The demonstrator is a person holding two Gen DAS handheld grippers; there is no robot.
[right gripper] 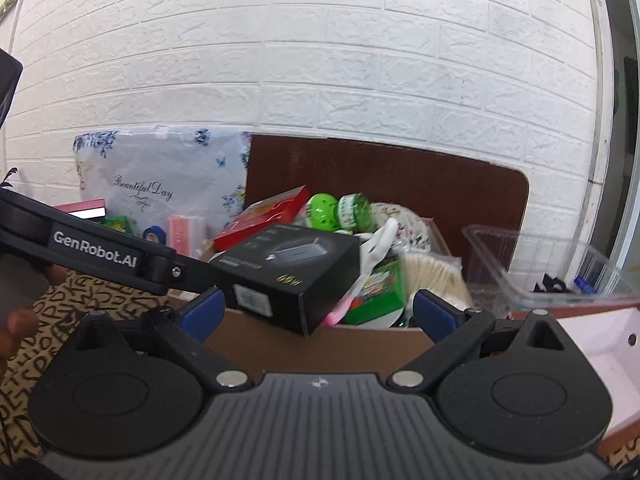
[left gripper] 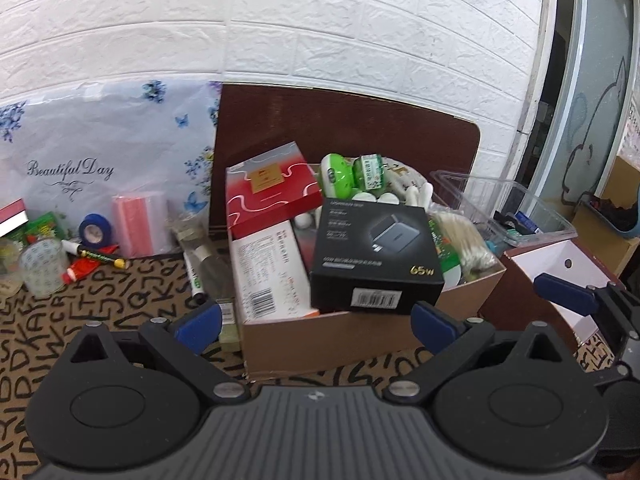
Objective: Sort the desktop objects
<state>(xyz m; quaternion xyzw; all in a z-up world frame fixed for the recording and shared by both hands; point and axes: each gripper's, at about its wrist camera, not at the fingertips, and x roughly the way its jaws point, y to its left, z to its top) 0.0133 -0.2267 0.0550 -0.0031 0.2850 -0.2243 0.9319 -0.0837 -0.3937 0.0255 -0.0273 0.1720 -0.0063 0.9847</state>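
- Left wrist view: your left gripper (left gripper: 316, 322) stands spread and empty before the cardboard box (left gripper: 360, 332); your right gripper (right gripper: 316, 314) likewise.
- Black charger box (left gripper: 376, 254) lies atop the box's contents, near the front wall.
- Judgement: straddle its side faces squarely, then close.
- Its long axis runs roughly front to back, barcode end toward you.

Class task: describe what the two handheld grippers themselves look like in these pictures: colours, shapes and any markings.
Both the left gripper and the right gripper are matte black, each with two blue fingertip pads, angular linkage arms with silver pivot pins, two round housings and a ribbed grey centre plate. White "GenRobot.AI" lettering marks the left gripper's side, seen from the right wrist. No cables show.
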